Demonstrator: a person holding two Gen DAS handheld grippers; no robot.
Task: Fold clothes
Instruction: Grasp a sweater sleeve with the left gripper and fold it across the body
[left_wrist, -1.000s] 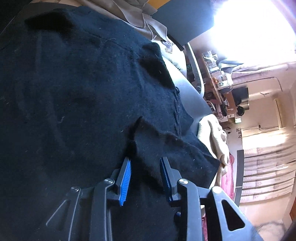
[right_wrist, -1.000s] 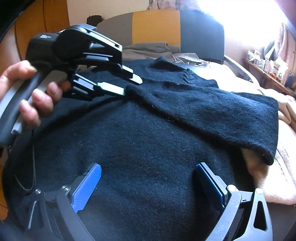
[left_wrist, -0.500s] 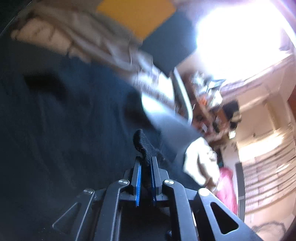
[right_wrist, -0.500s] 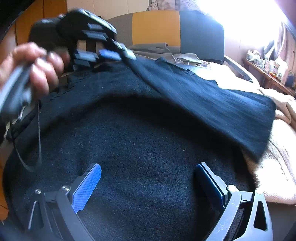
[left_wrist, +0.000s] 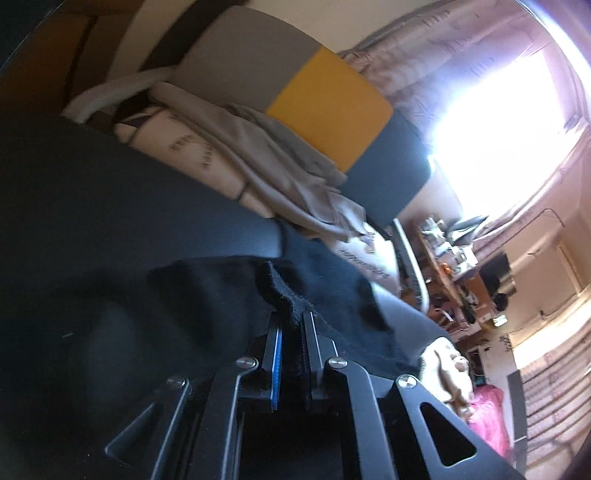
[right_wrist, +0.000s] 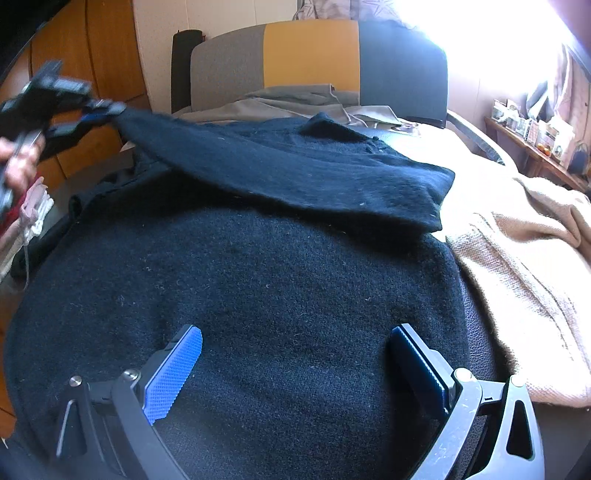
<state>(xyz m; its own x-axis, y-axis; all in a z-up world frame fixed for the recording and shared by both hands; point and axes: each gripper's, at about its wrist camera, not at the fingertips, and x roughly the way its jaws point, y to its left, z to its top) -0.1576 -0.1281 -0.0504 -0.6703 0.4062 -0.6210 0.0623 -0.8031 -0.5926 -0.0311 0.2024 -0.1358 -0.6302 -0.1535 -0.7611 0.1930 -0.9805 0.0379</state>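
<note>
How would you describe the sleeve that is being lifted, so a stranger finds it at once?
Start at the black sweater spread before the grey and yellow chair. The sleeve crosses its upper part; alone, one end rises off the cloth, pinched in the left gripper.

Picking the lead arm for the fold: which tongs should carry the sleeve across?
Left. The left tongs are shut on the black knitted sweater sleeve, lifted off its body. The right tongs hover open over the body, holding nothing.
</note>
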